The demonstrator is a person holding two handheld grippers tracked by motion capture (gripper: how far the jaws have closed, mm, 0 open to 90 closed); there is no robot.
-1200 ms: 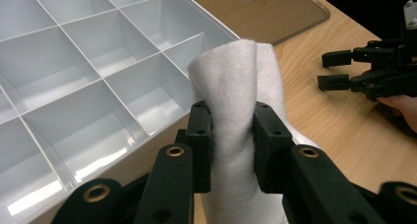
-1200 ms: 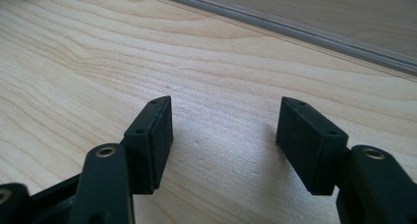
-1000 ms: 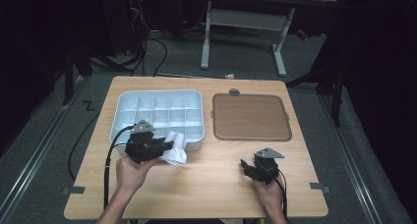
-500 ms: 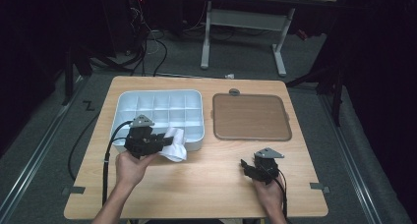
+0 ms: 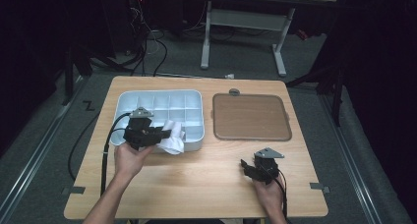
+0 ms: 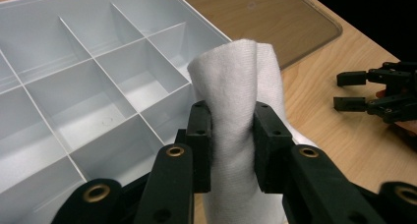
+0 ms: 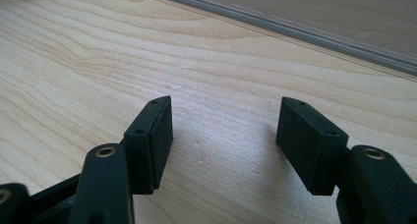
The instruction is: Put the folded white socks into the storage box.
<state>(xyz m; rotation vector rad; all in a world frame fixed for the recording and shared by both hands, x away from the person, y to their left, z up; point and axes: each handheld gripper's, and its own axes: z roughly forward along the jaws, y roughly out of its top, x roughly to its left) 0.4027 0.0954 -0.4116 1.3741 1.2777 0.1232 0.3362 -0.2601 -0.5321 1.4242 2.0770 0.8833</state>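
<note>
The left hand-held gripper (image 6: 230, 135) pinches a white cloth (image 6: 236, 86) at its middle, above the near edge of the tray (image 5: 147, 98). The cloth seems soft and light; it will sag, so a bunched fold holds best. The right hand-held gripper (image 7: 223, 135) is spread, empty, over the tabletop (image 5: 206, 180).

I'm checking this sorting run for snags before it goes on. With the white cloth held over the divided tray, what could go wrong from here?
1. The left gripper pinches only the middle of the rolled white cloth; its loose end hangs below and might catch a divider of the grey tray, or land across two compartments.
2. The cloth is soft and bunched, so it may slip or unroll once released.
3. The right gripper rests open on the table, so it cannot readily steady the tray.
</note>
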